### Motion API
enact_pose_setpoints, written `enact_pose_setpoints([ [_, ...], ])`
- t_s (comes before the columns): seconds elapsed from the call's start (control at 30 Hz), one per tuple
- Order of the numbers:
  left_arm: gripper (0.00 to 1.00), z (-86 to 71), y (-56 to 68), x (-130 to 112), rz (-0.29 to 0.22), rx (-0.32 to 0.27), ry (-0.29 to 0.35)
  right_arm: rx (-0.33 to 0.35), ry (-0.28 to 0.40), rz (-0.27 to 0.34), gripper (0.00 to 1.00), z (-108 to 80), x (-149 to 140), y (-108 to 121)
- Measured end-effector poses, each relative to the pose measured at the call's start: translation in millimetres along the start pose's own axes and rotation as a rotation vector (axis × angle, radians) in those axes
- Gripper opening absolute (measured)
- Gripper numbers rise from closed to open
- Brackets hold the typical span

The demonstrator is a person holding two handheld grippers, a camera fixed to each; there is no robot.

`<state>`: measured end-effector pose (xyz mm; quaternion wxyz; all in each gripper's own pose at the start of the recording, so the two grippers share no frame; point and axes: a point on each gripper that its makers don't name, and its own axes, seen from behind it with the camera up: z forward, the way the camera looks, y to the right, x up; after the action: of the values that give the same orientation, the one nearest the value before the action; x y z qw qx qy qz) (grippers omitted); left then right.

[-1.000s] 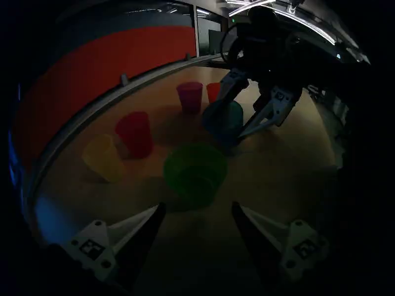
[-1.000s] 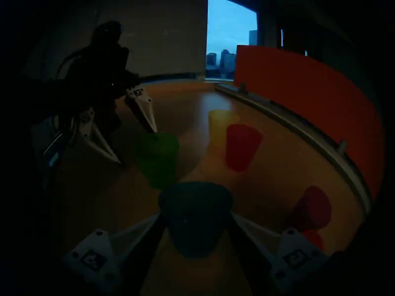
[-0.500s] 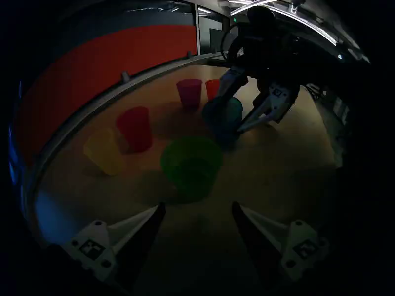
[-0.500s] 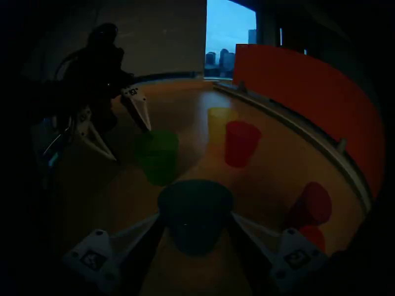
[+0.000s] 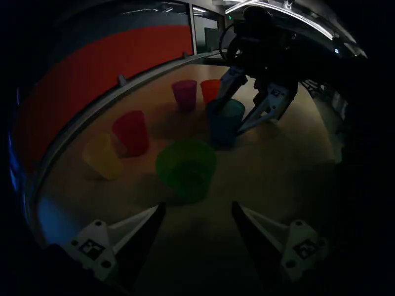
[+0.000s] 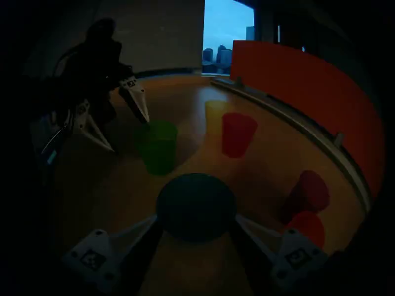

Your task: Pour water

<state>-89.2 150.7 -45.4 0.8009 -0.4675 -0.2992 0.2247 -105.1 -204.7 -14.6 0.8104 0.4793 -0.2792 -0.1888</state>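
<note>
The right claw [image 6: 197,218] is clamping a teal cup [image 6: 196,200], with one finger pressing on each side of it. In the right gripper view the cup is showing as a dark round shape, and it is too dim to tell what is inside. In the left gripper view it is standing roughly upright between those fingers, near the middle of the tabletop [image 5: 281,163]. Whether its base is touching the wood I cannot tell.

The left claw [image 5: 197,204] is hovering over bare wood with its fingers wide apart. Just ahead of it a green cup [image 5: 186,167] is standing upright on the tabletop, apart from the fingertips and a little short of the teal cup.

One tabletop edge is running along a red panel [image 5: 98,64]. Toward that edge a yellow cup [image 5: 102,157] and a red cup [image 5: 131,132] are sitting close together. Farther along it a purple cup [image 5: 184,93] and an orange cup [image 5: 210,90] are standing side by side.

A person [image 5: 261,34], seen as a dark shape, is holding the right claw from behind. A window [image 6: 222,34] is glowing blue beyond the far end of the tabletop.
</note>
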Motion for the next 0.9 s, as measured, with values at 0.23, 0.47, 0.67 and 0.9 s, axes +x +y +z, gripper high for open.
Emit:
enact_pose_setpoints([
  [0.23,0.95,-2.4,-0.1,1.1,-0.004,0.004,0.000,-0.005,-0.001,0.004,0.96,-7.2,-1.7,-1.1],
  [0.47,0.96,-10.0,-1.7,-0.7,-0.016,0.028,0.010,-0.013,-0.018,0.009,0.96,-20.2,-12.6,-6.5],
  [0.67,0.97,-20.0,-1.5,-4.1,-0.026,0.048,0.014,-0.034,-0.019,0.023,0.96,-38.4,-19.4,-10.1],
  [0.9,0.97,-31.9,3.4,-3.8,-0.050,0.057,0.025,-0.065,-0.010,0.041,0.96,-58.6,-20.3,-13.1],
])
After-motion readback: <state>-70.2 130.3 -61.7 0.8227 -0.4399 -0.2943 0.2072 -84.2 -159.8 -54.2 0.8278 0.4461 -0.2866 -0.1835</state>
